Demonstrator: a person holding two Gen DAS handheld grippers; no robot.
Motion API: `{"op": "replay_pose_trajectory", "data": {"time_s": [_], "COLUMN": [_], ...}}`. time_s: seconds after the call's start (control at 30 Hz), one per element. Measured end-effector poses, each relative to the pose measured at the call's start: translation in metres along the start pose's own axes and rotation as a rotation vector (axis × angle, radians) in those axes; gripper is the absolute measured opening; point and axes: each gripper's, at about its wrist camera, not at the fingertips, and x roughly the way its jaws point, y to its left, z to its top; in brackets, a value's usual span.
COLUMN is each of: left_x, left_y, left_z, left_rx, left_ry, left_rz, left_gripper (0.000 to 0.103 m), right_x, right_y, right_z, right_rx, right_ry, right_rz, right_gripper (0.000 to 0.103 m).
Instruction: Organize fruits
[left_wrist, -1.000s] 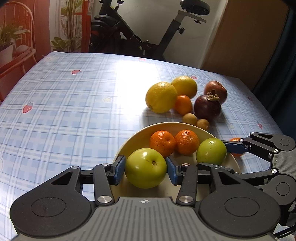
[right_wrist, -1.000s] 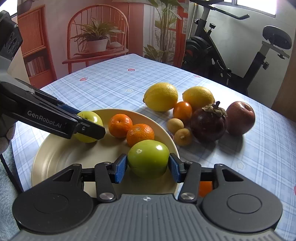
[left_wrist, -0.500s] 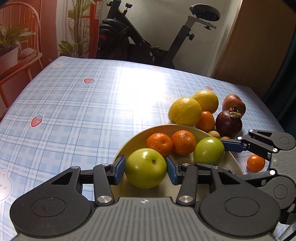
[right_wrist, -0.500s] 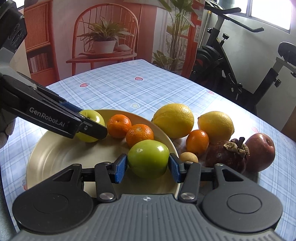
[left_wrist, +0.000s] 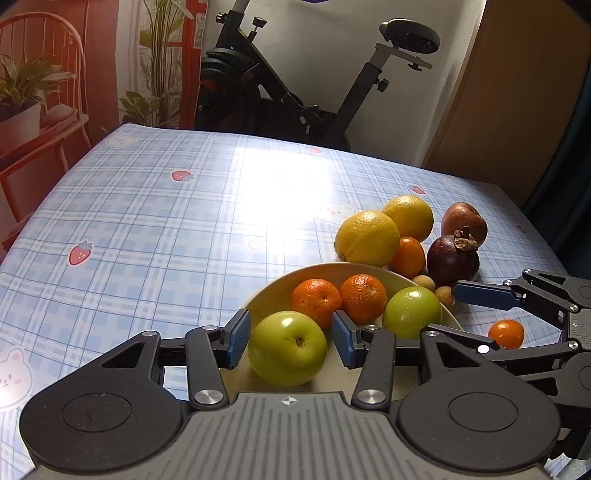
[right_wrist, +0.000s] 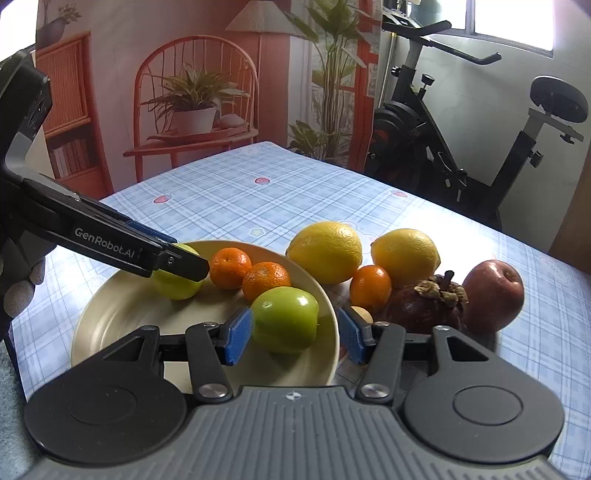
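Note:
A cream plate (right_wrist: 129, 314) holds two mandarins (right_wrist: 229, 267) and two green apples. My left gripper (left_wrist: 290, 343) is shut on one green apple (left_wrist: 288, 347) low over the plate's near side. From the right wrist view its fingers (right_wrist: 110, 243) reach in from the left around that apple (right_wrist: 173, 284). My right gripper (right_wrist: 294, 338) is opening. The other green apple (right_wrist: 284, 319) rests in the plate by the rim between its pads, with a gap at the right pad.
Beyond the plate on the blue checked cloth lie two lemons (right_wrist: 325, 251), a small orange (right_wrist: 370, 286), a mangosteen (right_wrist: 424, 306), a red apple (right_wrist: 493, 295) and small brown fruits. Another small orange (left_wrist: 506, 334) sits right of the plate. An exercise bike (right_wrist: 424, 140) stands behind the table.
The right gripper's pads have spread off their green apple, which now rests in the plate. The left gripper still clamps its apple. Both views show more of the room behind.

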Motion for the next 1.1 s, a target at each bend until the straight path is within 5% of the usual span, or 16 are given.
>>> {"op": "replay_pose_trajectory", "data": {"time_s": [0.23, 0.47, 1.1], "left_x": [-0.009, 0.005, 0.040], "left_y": [-0.013, -0.033, -0.058], "left_z": [0.014, 0.029, 0.049], "left_rx": [0.011, -0.011, 0.003], "left_ry": [-0.030, -0.007, 0.065], "left_rz": [-0.018, -0.073, -0.126], "left_gripper": [0.051, 0.049, 0.048], "right_x": [-0.021, -0.018, 0.009], "right_y": [-0.025, -0.052, -0.060], "right_z": [-0.008, -0.016, -0.013], "right_rx": [0.087, 0.187, 0.238], "right_ry": [-0.021, 0.010, 0.044], "right_rz": [-0.047, -0.060, 0.000], "right_gripper": [0.051, 0.024, 0.029]}}
